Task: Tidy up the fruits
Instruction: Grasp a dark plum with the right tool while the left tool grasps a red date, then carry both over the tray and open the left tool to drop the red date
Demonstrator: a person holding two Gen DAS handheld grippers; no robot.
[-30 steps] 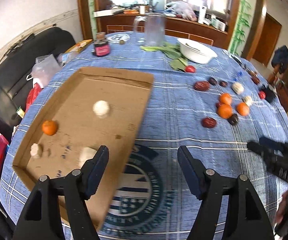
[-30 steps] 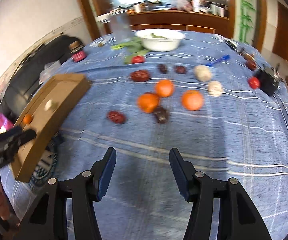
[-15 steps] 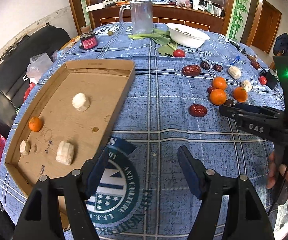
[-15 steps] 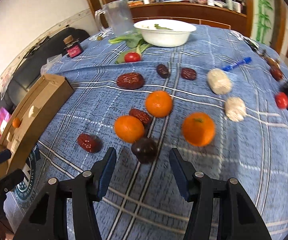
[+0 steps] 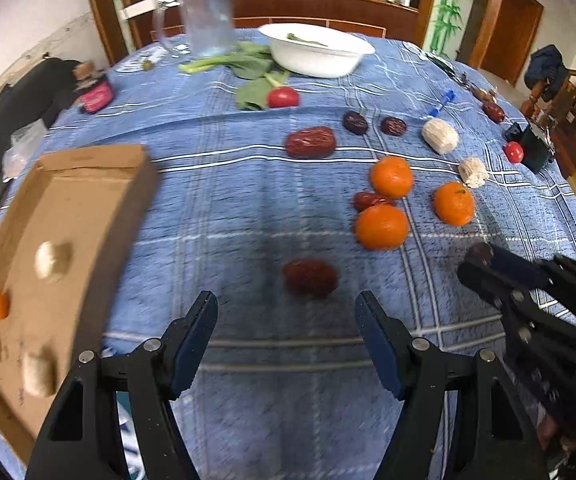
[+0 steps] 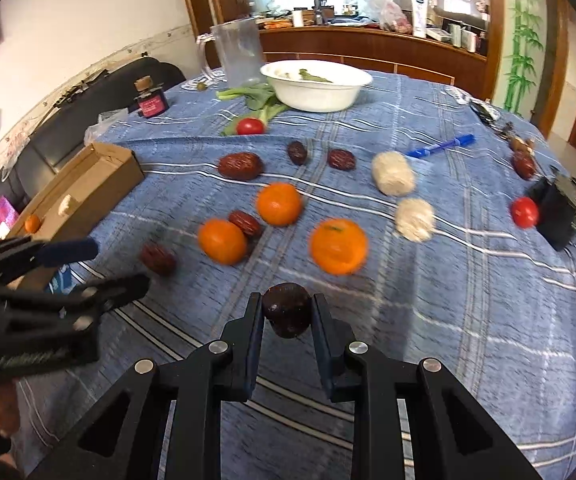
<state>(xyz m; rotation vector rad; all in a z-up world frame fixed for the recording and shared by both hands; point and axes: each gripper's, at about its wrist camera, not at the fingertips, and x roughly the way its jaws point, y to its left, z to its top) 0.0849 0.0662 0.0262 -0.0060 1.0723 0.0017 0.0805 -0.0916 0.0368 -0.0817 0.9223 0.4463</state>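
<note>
Table [image 5: 247, 184], blue plaid cloth, carries everything. Cardboard tray [image 5: 87, 208] sits at the table's left edge; a few pale pieces and one small orange already lie in it. Loose fruit is spread over the table's middle and right side: three oranges, several red dates, two pale rolls, tomatoes. White bowl [image 6: 316, 88] and greens are toward the far edge.

Right gripper [image 6: 287, 312]: jaws clamped on a dark round fruit [image 6: 288, 314], pads on its left and right sides, fruit just above the cloth near the table's near edge. Looks roughly round, no clear long axis, so grip angle shouldn't matter much.

Left gripper [image 5: 285, 340]: jaws wide apart, nothing between them. A red date [image 5: 310, 278] lies straight ahead of it on the cloth, just beyond the fingertips, roughly centred on the gap, long axis running left-right, i.e. across the jaw opening. Left is clearly the nearer tool for that date.

Key relation: tray lies well to the left of the right gripper, w/ the left gripper in between. Judgement: carrying the dark fruit to the tray means crossing over or behind the left gripper; some clash risk.
</note>
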